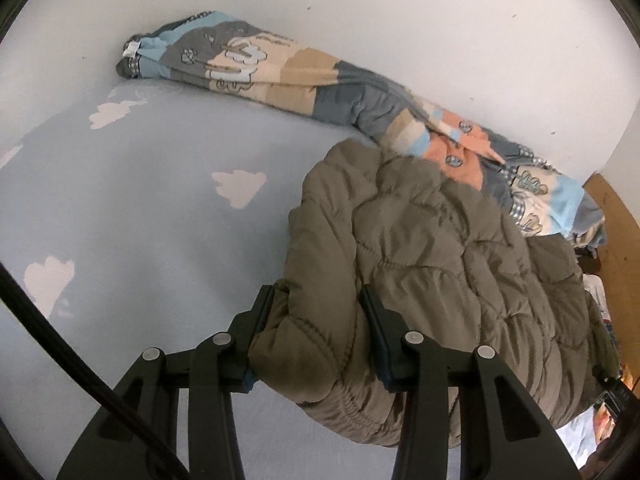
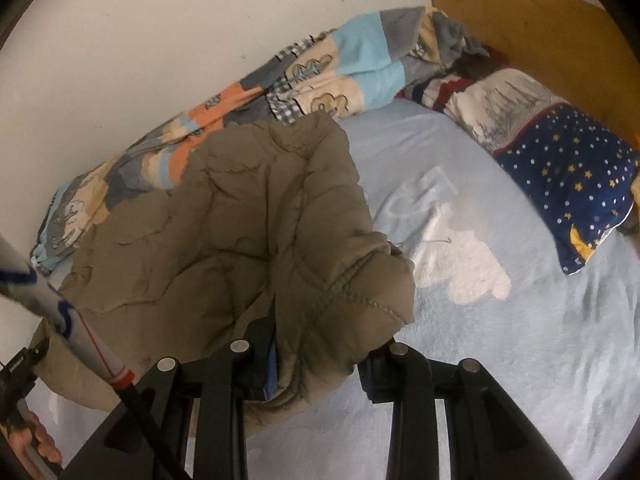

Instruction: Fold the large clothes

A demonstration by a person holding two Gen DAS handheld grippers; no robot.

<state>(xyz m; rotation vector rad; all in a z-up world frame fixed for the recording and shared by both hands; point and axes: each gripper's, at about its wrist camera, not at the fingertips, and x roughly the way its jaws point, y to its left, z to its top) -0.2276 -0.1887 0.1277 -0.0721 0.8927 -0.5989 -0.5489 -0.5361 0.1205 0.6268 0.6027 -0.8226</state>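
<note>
A bulky olive quilted jacket (image 1: 432, 264) was held up off a bed (image 1: 168, 216) covered by a pale blue sheet printed with white clouds. In the left wrist view, the left claw (image 1: 320, 304) was clamped on a thick padded fold at the jacket's near edge, its two black fingers (image 1: 262, 312) pressed against either side of the bunched fabric, an elastic-gathered hem hanging just below them. The rest of the jacket spread away to the right, draping down toward the sheet. In the right wrist view, the right claw (image 2: 320, 344) gripped another puffy corner of the same jacket (image 2: 248, 216), the fabric squeezed between its fingers (image 2: 262, 344) and bulging out above them, with a stitched seam running across the bulge. Behind the jacket, along a white wall (image 1: 400, 8), lay a rolled patchwork blanket (image 1: 248, 64) in grey, light blue, cream and orange. At the head of the bed, seen from the right wrist, sat a navy pillow (image 2: 576, 176) with stars against a brown headboard (image 2: 536, 20). At the lower left of that view a person's hand (image 2: 38, 444) grasped a handle, with a white pole (image 2: 52, 304) slanting across the corner.
</note>
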